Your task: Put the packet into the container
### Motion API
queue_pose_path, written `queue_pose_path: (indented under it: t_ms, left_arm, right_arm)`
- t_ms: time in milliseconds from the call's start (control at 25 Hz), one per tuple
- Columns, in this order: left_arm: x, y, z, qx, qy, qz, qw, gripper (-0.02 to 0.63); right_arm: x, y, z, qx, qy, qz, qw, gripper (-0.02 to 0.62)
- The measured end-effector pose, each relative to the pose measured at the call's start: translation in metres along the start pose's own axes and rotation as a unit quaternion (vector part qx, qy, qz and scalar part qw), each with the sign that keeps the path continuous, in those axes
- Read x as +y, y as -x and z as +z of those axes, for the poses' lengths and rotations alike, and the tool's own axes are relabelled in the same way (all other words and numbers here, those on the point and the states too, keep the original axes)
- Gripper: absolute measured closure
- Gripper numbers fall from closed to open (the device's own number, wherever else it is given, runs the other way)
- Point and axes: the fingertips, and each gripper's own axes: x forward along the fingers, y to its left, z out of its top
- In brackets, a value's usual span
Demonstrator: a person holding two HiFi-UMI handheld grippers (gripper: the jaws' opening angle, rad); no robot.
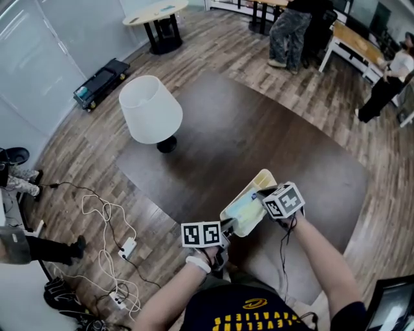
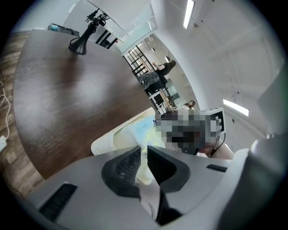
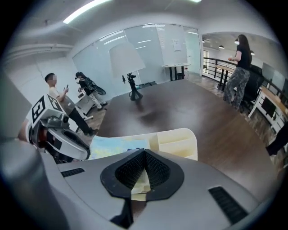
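Observation:
A cream container (image 1: 266,178) with dividers hangs tilted over the near edge of the dark table (image 1: 259,123). A pale blue and yellow packet (image 1: 244,208) lies along its inside. My left gripper (image 1: 228,226) is at the container's near left end, shut on the packet's end (image 2: 145,130). Beside it runs the container's ribbed wall (image 2: 110,139). My right gripper (image 1: 261,192) is shut on the container's right rim. In the right gripper view the container's compartments (image 3: 177,141) and the packet (image 3: 114,144) lie just past the closed jaws (image 3: 144,173).
A lamp with a white shade (image 1: 150,108) stands on the table's far left part. Cables and power strips (image 1: 110,226) lie on the wooden floor at left. People stand at the far right (image 1: 388,84), and a round table (image 1: 155,13) is at the back.

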Motion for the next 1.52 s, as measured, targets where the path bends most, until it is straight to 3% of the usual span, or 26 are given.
queue_pose_path:
  t_ms: [240, 520, 640, 800, 1000, 1160, 1360, 1520]
  left_arm:
    - [-0.003, -0.009, -0.002, 0.049, -0.069, 0.044, 0.9954, 0.556]
    - [-0.008, -0.011, -0.005, 0.069, -0.096, 0.066, 0.9908, 0.510]
    - [-0.015, -0.009, -0.005, 0.071, -0.090, 0.055, 0.9919, 0.457]
    - [-0.027, -0.001, -0.004, 0.065, -0.075, 0.027, 0.9947, 0.457]
    - [-0.037, 0.012, -0.002, 0.056, -0.118, 0.020, 0.9912, 0.457]
    - [-0.048, 0.026, 0.000, 0.035, -0.147, 0.007, 0.9885, 0.457]
    - [-0.059, 0.047, -0.007, 0.018, -0.210, -0.010, 0.9776, 0.457]
    - [-0.074, 0.067, -0.007, -0.022, -0.236, -0.014, 0.9713, 0.459]
  right_arm:
    - [-0.008, -0.010, -0.008, 0.022, 0.045, -0.043, 0.998, 0.586]
    - [-0.010, -0.012, -0.010, 0.012, 0.035, -0.050, 0.998, 0.586]
    - [-0.010, -0.011, -0.007, 0.002, 0.028, -0.049, 0.998, 0.584]
    - [-0.007, -0.006, 0.000, -0.026, -0.001, -0.029, 0.999, 0.528]
    - [-0.004, 0.017, 0.016, -0.079, -0.036, -0.018, 0.996, 0.506]
    - [0.001, 0.050, 0.024, -0.145, -0.082, 0.008, 0.986, 0.506]
    - [0.026, 0.089, 0.016, -0.225, -0.155, 0.069, 0.960, 0.508]
    - [0.047, 0.115, -0.003, -0.266, -0.173, 0.068, 0.946, 0.511]
